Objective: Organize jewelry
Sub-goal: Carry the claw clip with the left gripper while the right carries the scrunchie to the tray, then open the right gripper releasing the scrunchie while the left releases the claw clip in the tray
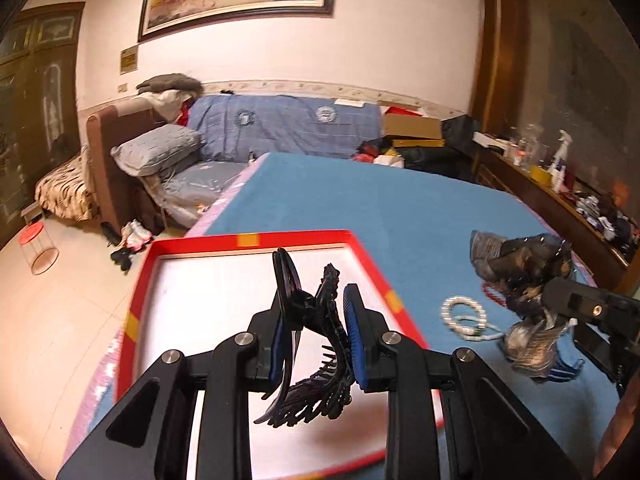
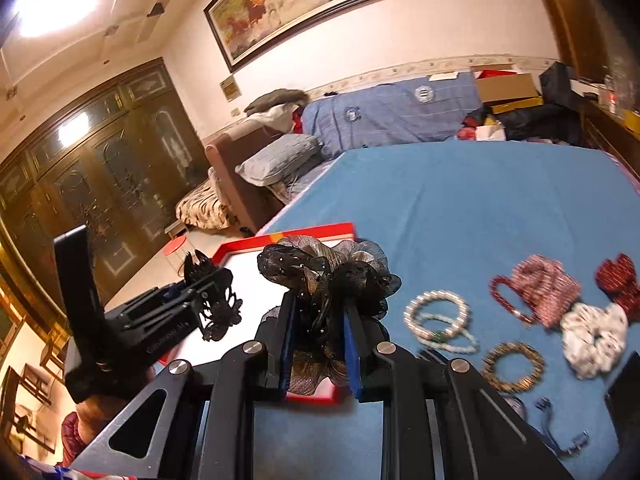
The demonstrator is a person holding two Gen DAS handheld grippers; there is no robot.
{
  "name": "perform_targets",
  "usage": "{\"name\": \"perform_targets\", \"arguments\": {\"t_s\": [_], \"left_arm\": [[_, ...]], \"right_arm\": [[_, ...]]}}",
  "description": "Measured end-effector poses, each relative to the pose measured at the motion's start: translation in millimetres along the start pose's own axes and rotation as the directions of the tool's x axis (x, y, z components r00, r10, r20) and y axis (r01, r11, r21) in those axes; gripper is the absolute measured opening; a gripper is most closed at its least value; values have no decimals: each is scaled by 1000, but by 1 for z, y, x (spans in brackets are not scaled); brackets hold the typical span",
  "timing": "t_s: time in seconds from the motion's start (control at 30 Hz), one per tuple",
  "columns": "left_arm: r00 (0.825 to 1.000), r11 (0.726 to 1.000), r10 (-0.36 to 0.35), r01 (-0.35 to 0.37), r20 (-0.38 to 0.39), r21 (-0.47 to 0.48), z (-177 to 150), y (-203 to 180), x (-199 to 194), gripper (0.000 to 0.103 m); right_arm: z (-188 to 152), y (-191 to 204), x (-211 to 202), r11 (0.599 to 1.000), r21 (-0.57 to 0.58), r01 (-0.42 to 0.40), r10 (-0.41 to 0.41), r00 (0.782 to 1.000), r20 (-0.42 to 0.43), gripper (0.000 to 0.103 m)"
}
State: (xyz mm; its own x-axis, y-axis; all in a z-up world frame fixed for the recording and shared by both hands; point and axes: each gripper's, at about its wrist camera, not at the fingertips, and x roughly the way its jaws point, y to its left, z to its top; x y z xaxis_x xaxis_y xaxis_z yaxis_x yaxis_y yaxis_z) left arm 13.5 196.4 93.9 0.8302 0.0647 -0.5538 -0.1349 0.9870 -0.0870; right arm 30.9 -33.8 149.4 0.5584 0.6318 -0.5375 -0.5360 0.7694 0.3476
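My left gripper [image 1: 318, 320] is shut on a black claw hair clip [image 1: 324, 344] and holds it above the red-rimmed white tray [image 1: 256, 239] on the blue bed cover. It also shows in the right wrist view [image 2: 216, 300]. My right gripper [image 2: 320, 324] is shut on a black and gold mesh scrunchie [image 2: 328, 268], raised near the tray's right edge [image 2: 320, 230]. It also shows in the left wrist view [image 1: 520, 276]. Pearl bracelets [image 2: 438, 320], a gold bead bracelet [image 2: 514, 366], a red bead bracelet [image 2: 504, 292], and pink [image 2: 546, 286], white [image 2: 596, 338] and red [image 2: 618, 280] scrunchies lie on the cover to the right.
The blue bed cover [image 2: 460, 200] stretches ahead. Pillows [image 1: 160, 148] and a brown chair [image 1: 108, 160] stand at the far left. Cardboard boxes [image 1: 416, 126] and bags lie at the far end. A wooden shelf with bottles [image 1: 560, 160] runs along the right.
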Motion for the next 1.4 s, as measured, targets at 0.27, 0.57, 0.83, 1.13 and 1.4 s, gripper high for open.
{"name": "perform_targets", "arguments": {"t_s": [0.27,0.57,0.83,1.13,1.4], "left_arm": [[996,996,72,-74,-47,-43,21,47,24,25],[986,991,80,-95,-149,-91,35,77,69,25],[977,988,88,-111,-194,-111,40,85,98,26],[976,987,76,-103,-206,-123,39,89,111,26],[979,986,67,-95,-195,-139,38,92,108,26]], "right_arm": [[27,22,56,1000,-12,-27,26,998,-52,24],[45,32,129,1000,9,-10,11,990,-141,24],[57,37,184,999,1,37,-36,979,-201,24],[56,33,218,996,0,90,-87,965,-247,24],[48,30,229,995,19,99,-91,958,-272,35]]}}
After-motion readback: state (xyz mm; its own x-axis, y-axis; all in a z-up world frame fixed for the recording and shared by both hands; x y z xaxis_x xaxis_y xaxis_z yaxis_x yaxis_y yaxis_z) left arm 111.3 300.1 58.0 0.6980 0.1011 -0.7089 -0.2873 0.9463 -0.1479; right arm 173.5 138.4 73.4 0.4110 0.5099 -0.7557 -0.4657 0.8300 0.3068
